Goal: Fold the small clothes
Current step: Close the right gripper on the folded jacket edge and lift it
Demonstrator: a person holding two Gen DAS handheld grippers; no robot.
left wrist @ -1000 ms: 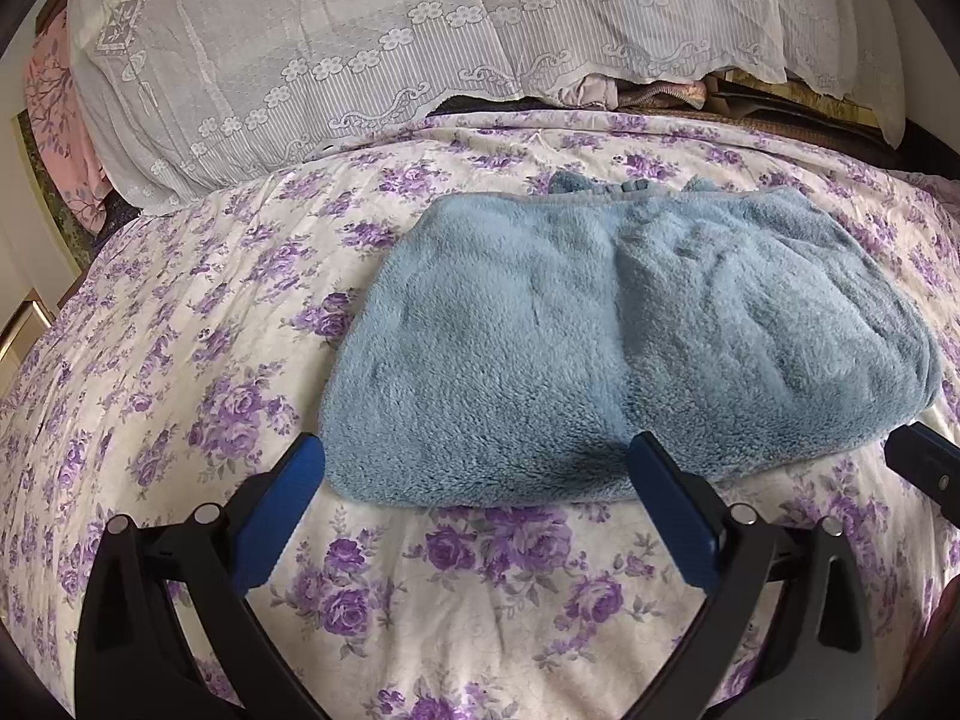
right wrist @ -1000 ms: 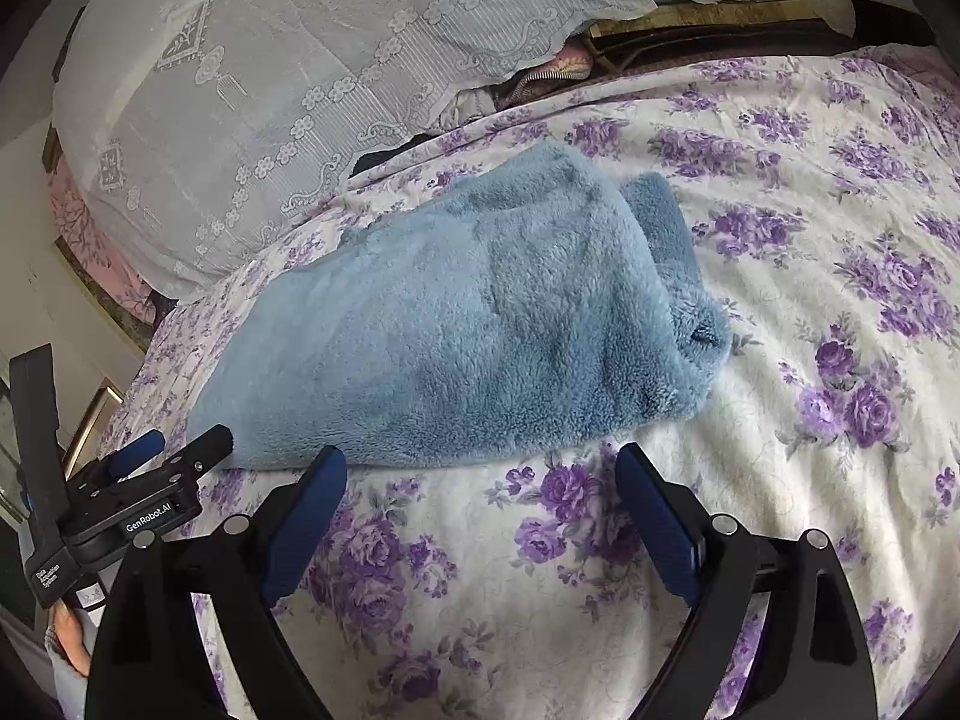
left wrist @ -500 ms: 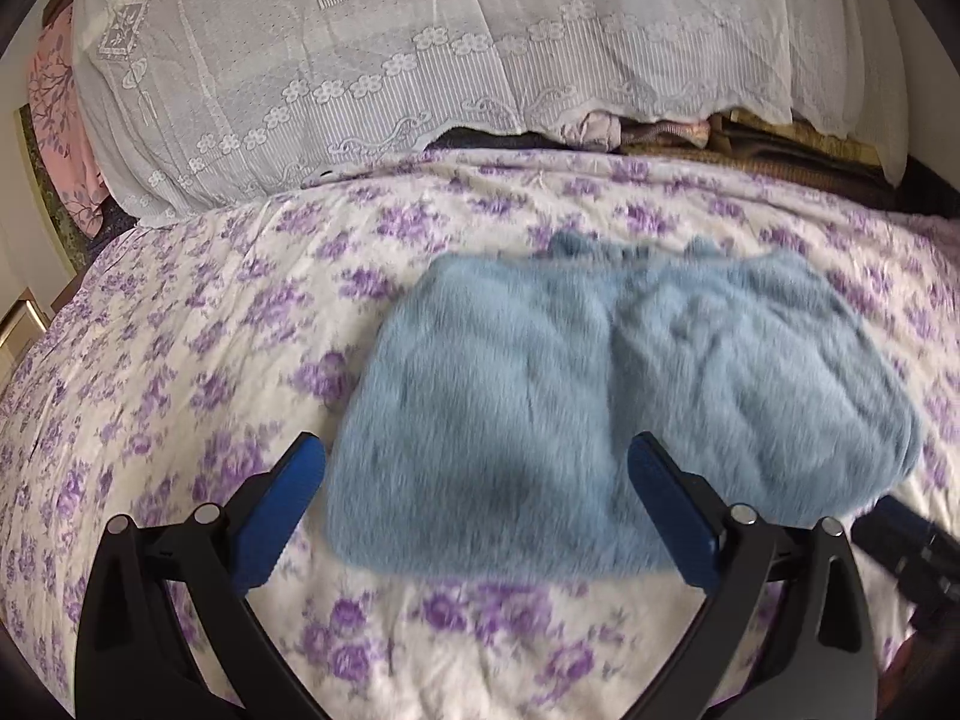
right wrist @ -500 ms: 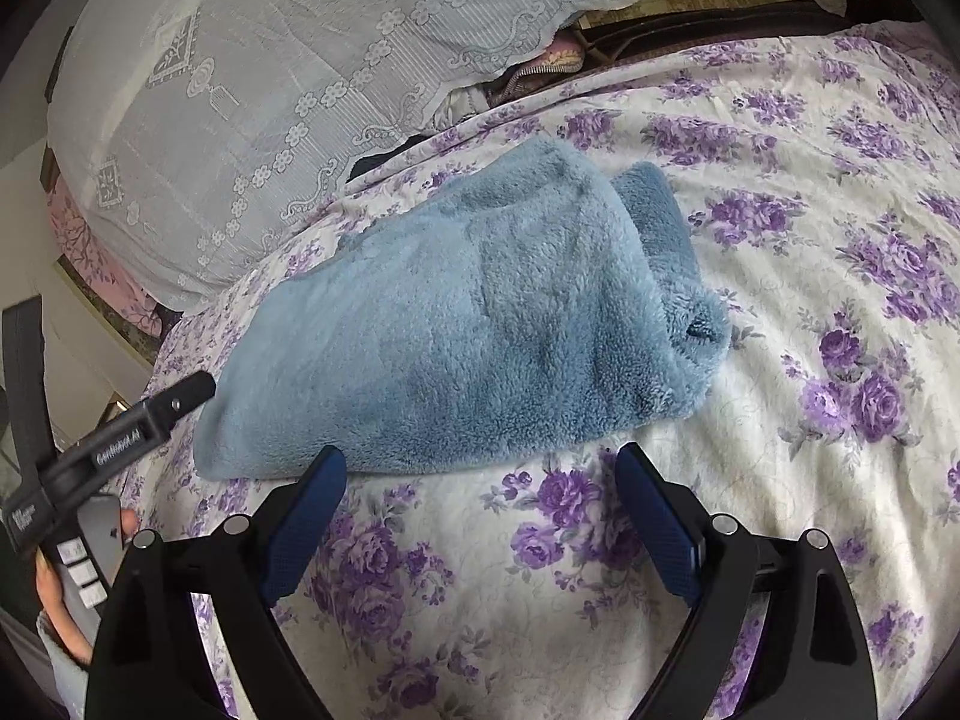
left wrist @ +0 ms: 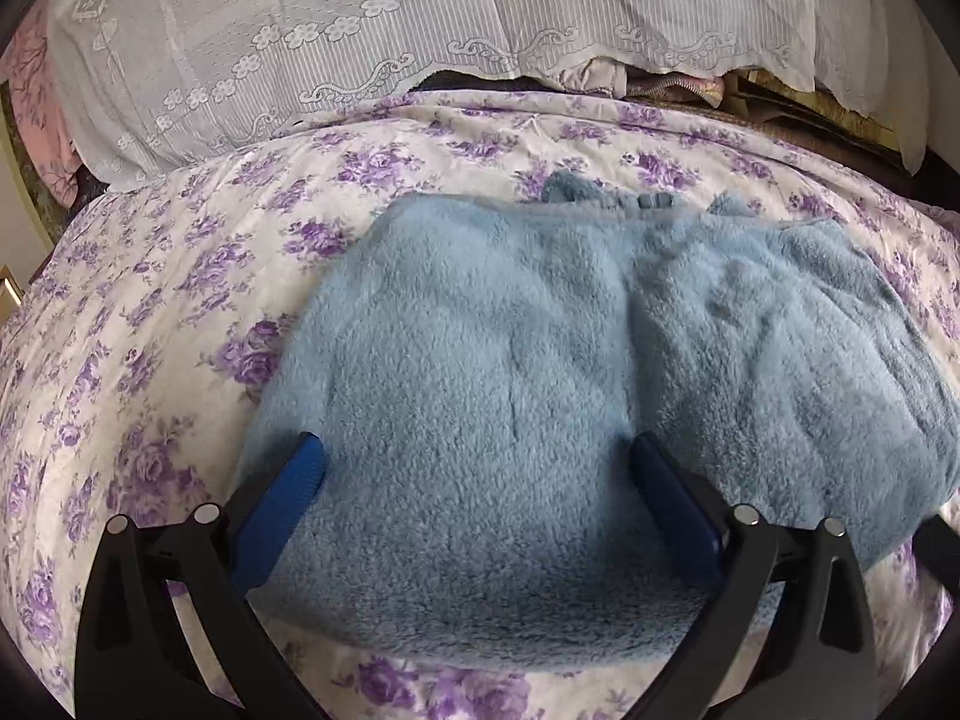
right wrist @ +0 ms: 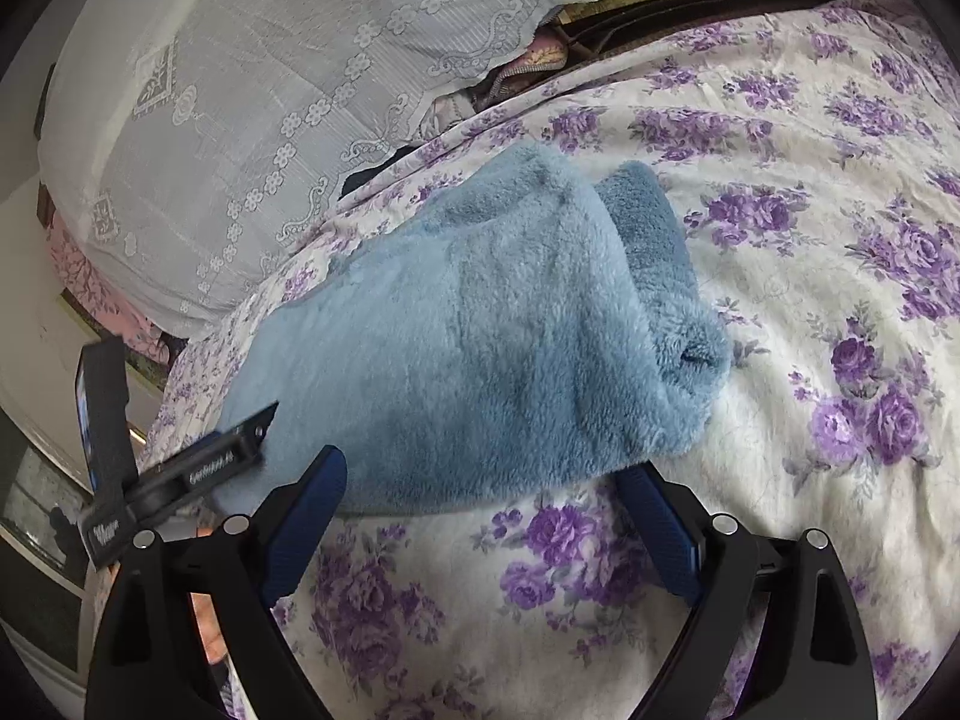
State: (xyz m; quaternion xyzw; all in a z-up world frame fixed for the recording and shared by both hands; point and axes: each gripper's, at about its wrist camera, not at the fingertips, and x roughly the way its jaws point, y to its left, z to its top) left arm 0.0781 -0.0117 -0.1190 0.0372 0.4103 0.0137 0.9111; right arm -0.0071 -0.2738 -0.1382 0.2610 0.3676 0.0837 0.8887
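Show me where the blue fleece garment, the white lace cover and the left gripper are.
blue fleece garment [left wrist: 480,360]: left wrist view, middle of its folded top layer.
white lace cover [right wrist: 252,120]: right wrist view, its patterned front face.
left gripper [left wrist: 477,480]: left wrist view, midway between its open blue fingertips, over the fleece.

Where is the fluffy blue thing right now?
The blue fleece garment lies folded on the flowered bedspread, between the open left gripper fingers, below the lace cover.

Black hand-held gripper [left wrist: 474,468], blue pads [left wrist: 282,516], silver screws.
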